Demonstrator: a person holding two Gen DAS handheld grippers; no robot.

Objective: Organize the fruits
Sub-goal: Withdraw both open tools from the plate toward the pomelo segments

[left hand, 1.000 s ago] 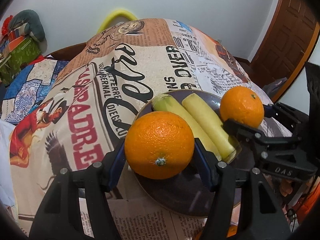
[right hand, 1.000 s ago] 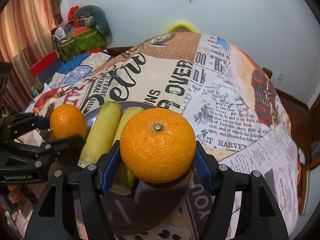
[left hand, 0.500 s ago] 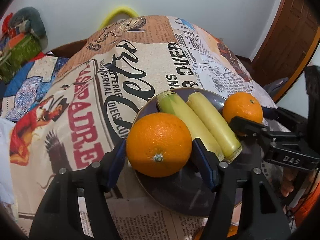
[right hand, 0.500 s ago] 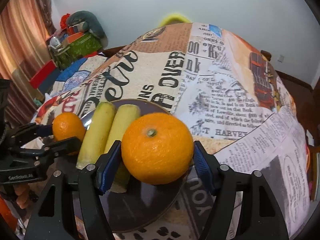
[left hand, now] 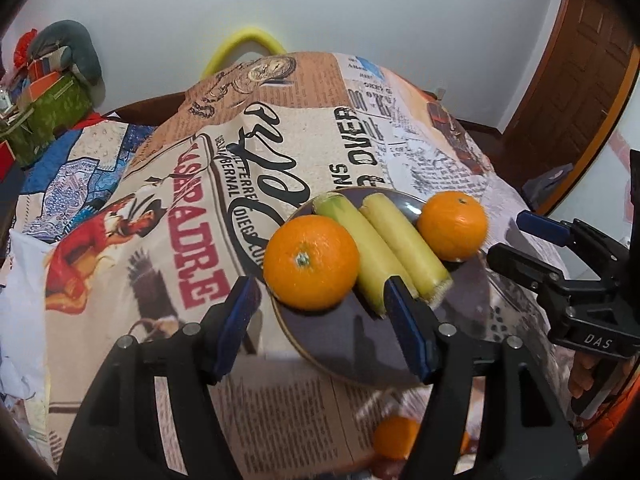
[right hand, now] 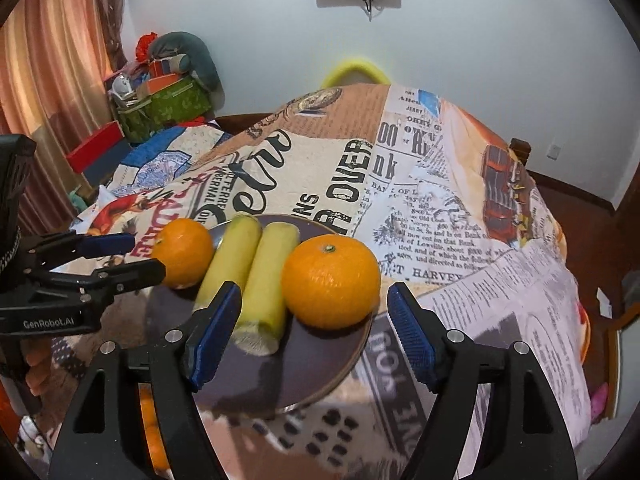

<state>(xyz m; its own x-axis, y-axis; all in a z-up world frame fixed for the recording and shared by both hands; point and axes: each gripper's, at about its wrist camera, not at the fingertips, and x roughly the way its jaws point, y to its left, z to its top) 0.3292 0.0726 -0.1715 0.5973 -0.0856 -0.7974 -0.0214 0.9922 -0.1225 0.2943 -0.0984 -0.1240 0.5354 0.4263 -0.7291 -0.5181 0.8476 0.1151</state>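
Orange round fruits, two (left hand: 311,262) (right hand: 330,282), plus two yellow-green bananas (right hand: 248,276) on the dark round plate (left hand: 360,344), just beyond both wide-open tongs (left hand: 320,320) (right hand: 312,328).

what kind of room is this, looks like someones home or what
Likely a lived-in home room: a table under a newspaper-print tablecloth, a curtain at one side, a wooden door, and piled household clutter in the corner.
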